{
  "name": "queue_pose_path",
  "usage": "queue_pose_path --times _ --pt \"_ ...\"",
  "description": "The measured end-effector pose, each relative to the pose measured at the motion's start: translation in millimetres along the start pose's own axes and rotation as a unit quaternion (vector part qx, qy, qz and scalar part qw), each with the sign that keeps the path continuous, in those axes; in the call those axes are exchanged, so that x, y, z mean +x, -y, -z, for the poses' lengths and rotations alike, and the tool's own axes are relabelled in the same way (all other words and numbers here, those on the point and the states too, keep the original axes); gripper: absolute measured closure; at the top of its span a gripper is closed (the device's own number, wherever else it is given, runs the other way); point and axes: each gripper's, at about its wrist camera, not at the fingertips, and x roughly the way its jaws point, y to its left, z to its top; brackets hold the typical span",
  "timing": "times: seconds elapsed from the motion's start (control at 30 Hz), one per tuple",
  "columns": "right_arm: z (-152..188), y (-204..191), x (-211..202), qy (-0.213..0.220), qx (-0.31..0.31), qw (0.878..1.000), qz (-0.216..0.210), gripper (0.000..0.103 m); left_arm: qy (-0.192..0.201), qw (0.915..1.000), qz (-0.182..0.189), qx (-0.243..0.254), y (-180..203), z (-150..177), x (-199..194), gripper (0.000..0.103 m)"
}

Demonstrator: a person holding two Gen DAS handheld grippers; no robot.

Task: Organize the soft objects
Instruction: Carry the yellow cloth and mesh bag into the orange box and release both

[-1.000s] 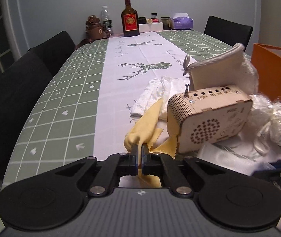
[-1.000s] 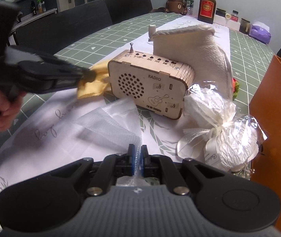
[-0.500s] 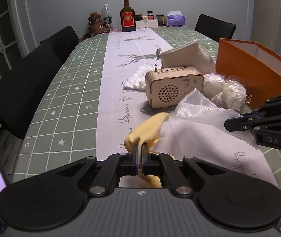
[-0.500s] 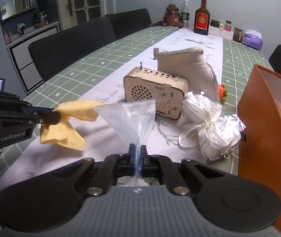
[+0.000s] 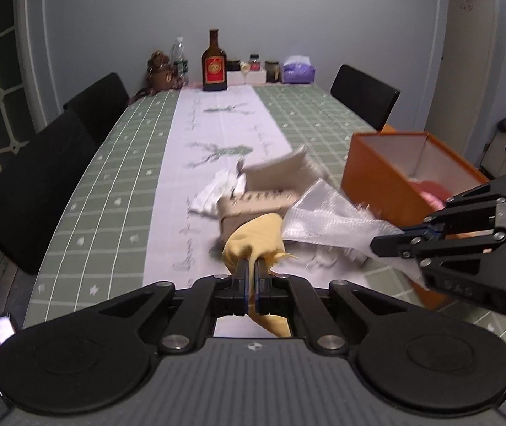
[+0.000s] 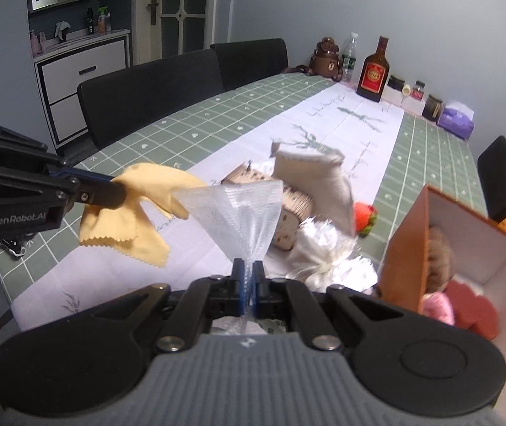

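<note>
The left gripper [image 5: 252,266] is clamped on a yellow cloth [image 5: 256,239], its jaws pressed together with the fabric bunched ahead of them and a tail hanging below; in the right wrist view the same cloth [image 6: 135,213] hangs off the table, its pinked edge lowest; the right gripper [image 6: 248,272] is pinched on a sheer mesh bag [image 6: 240,213], which fans upward from the jaws into a wide mouth; the bag's upper left corner touches or overlaps the yellow cloth, though which lies in front is hard to tell; both pieces are held in the air above the near end of the table [image 6: 196,131], over its white runner [image 6: 327,120]; behind them, on the runner, sits a wooden radio [image 6: 292,202], partly hidden, with a cream pouch [image 6: 318,177] leaning against it; a bundle of white ribbon [image 6: 324,252] lies just beside the radio toward the near right edge, and a toy strawberry [image 6: 364,213] shows past the pouch; a white cloth [image 5: 214,191] lies on the runner left of the radio; an orange box [image 6: 405,245] stands at the near right edge, holding pink and brown soft items that are too blurred to name; at the far end stand a bottle [image 5: 214,65], a brown bear [image 5: 160,72] and a tissue box [image 5: 297,71]; black chairs [image 5: 36,184] line the left edge.
</note>
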Motion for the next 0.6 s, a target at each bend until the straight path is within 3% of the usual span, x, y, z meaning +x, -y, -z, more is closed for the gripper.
queue_pose_path --times 0.23,0.6 --pt "-25.2 34.0 -17.9 -0.018 -0.017 1.0 0.018 0.103 0.002 0.9995 0.02 -0.023 19.3 -42.3 -1.2 0.1" --pt "-51.6 112.9 -24.4 -0.054 -0.002 0.996 0.067 0.103 -0.007 0.9976 0.066 -0.021 81.7 -108.0 38.3 0.1"
